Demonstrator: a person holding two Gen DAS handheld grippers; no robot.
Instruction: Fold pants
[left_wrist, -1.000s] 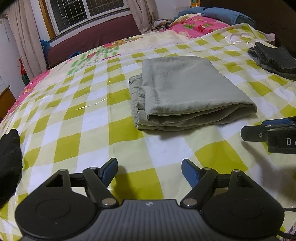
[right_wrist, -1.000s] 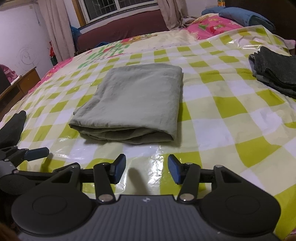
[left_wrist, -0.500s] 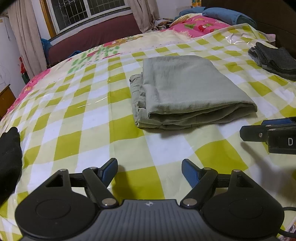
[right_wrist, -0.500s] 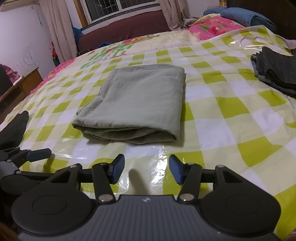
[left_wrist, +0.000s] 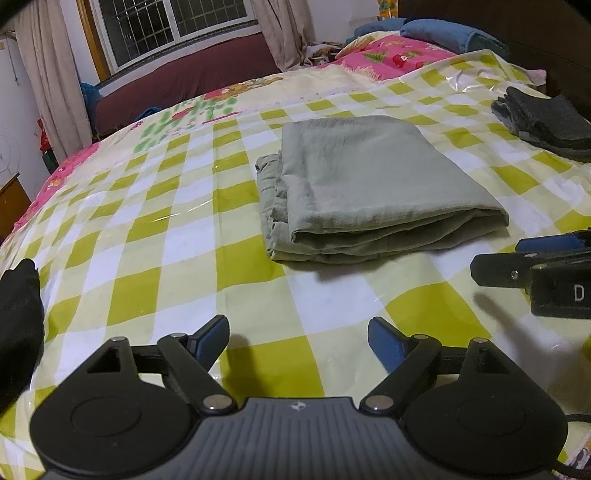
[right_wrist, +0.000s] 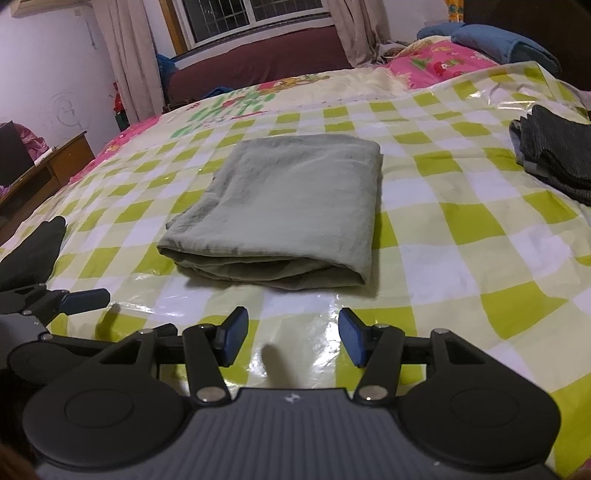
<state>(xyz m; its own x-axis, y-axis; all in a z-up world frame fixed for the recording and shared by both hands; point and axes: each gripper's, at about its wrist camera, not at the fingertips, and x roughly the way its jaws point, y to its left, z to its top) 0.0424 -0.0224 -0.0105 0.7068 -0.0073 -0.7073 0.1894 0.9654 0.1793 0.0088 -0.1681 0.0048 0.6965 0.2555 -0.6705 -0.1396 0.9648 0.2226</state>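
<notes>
The grey-green pants (left_wrist: 369, 184) lie folded in a flat rectangle on the yellow-and-white checked bed cover (left_wrist: 155, 240); they also show in the right wrist view (right_wrist: 291, 206). My left gripper (left_wrist: 297, 341) is open and empty, held above the cover in front of the pants, apart from them. My right gripper (right_wrist: 291, 338) is open and empty, also short of the pants' near folded edge. The right gripper shows at the right edge of the left wrist view (left_wrist: 535, 258); the left gripper shows at the left edge of the right wrist view (right_wrist: 66, 301).
A folded dark grey garment (left_wrist: 546, 122) lies at the right of the bed, also in the right wrist view (right_wrist: 554, 162). A black cloth (left_wrist: 18, 306) lies at the left edge. Pink bedding and blue pillows (right_wrist: 506, 44) lie at the back. A wooden cabinet (right_wrist: 48, 173) stands left.
Both grippers have drawn back slightly from the folded pants and stay open. The pants have not moved.
</notes>
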